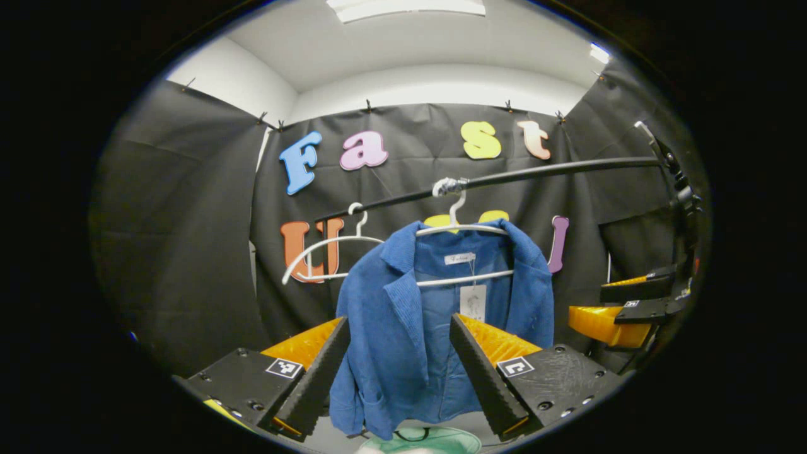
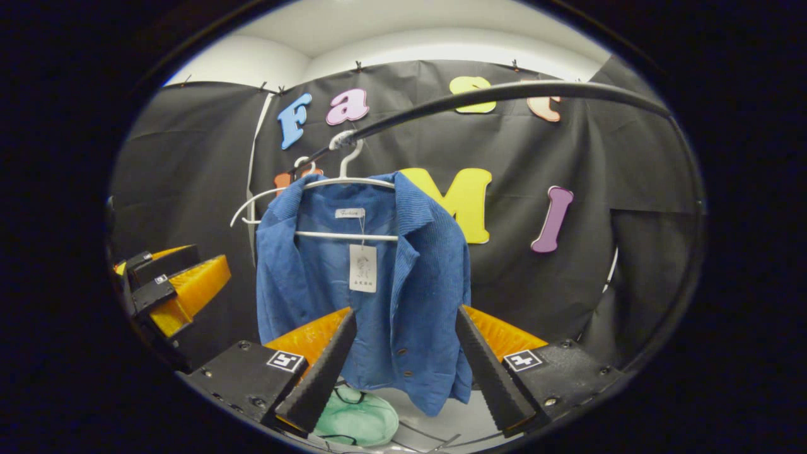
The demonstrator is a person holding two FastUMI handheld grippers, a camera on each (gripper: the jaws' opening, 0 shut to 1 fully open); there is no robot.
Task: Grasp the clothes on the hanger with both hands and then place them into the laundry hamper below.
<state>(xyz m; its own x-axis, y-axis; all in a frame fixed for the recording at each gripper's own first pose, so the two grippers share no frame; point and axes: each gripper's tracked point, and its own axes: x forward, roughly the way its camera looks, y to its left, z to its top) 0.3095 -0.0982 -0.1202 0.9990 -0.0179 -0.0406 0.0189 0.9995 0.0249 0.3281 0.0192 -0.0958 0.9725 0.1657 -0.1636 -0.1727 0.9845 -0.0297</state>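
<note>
A blue corduroy jacket (image 1: pixel 403 321) hangs on a white hanger (image 1: pixel 463 230) from a black rail (image 1: pixel 555 169), with a paper tag at its collar. My left gripper (image 1: pixel 398 328) is open, fingers framing the jacket from a short way off, touching nothing. In the right gripper view the same jacket (image 2: pixel 391 296) hangs on its hanger (image 2: pixel 343 183), and my right gripper (image 2: pixel 406 321) is open in front of its lower half, also apart from it. The pale green laundry hamper (image 2: pixel 359 416) sits below the jacket; its rim (image 1: pixel 419 441) peeks under the hem.
A second, bare white hanger (image 1: pixel 325 252) hangs on the rail left of the jacket. The right gripper (image 1: pixel 621 309) shows at the right edge of the left gripper view, the left gripper (image 2: pixel 173 287) at the left edge of the right gripper view. Black cloth walls surround the booth.
</note>
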